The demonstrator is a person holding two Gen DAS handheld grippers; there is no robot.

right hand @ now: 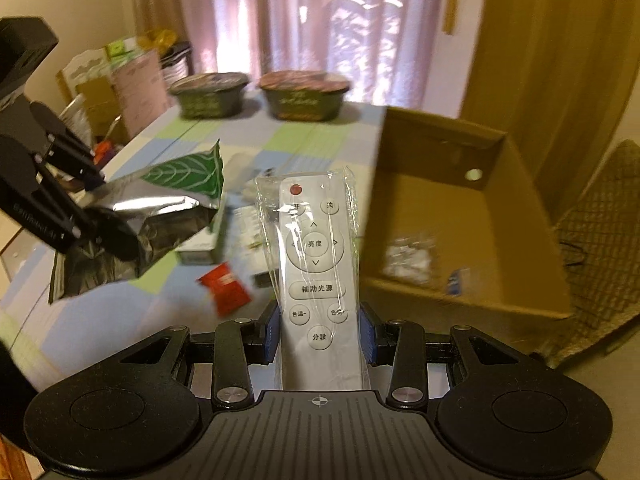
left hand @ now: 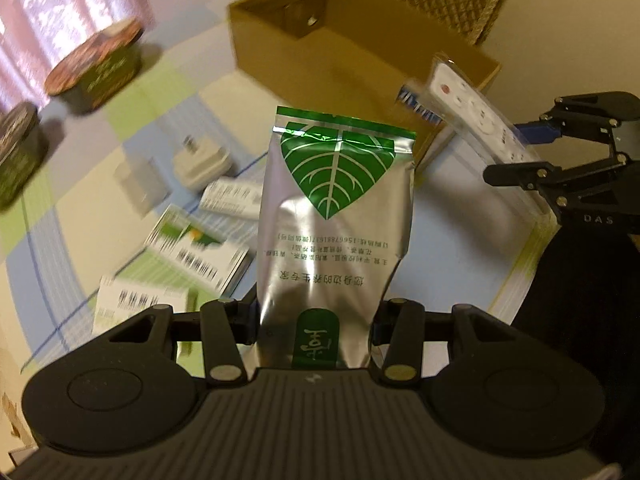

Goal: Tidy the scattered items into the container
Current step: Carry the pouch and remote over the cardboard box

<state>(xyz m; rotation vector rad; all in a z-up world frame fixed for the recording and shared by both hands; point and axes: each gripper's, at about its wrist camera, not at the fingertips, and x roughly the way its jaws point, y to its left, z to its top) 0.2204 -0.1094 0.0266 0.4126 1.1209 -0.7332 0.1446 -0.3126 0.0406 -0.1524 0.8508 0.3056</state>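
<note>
While above the table, left claw (left hand: 318, 320) clenches foil pouch (left hand: 334, 208) — right claw (right hand: 320, 336) clenches remote (right hand: 316, 264).

The cardboard box (right hand: 472, 216) is open at the top, with its floor largely bare beside a small wrapped packet (right hand: 408, 258). The near wall (right hand: 440, 304) is raised across the approach from the worktop (right hand: 132, 320). To the left, the worktop is crowded by cartons (left hand: 192, 256), a charger (left hand: 202, 164) and a red sachet (right hand: 225, 286). Two bowls (right hand: 256, 94) are set at the far edge.
</note>
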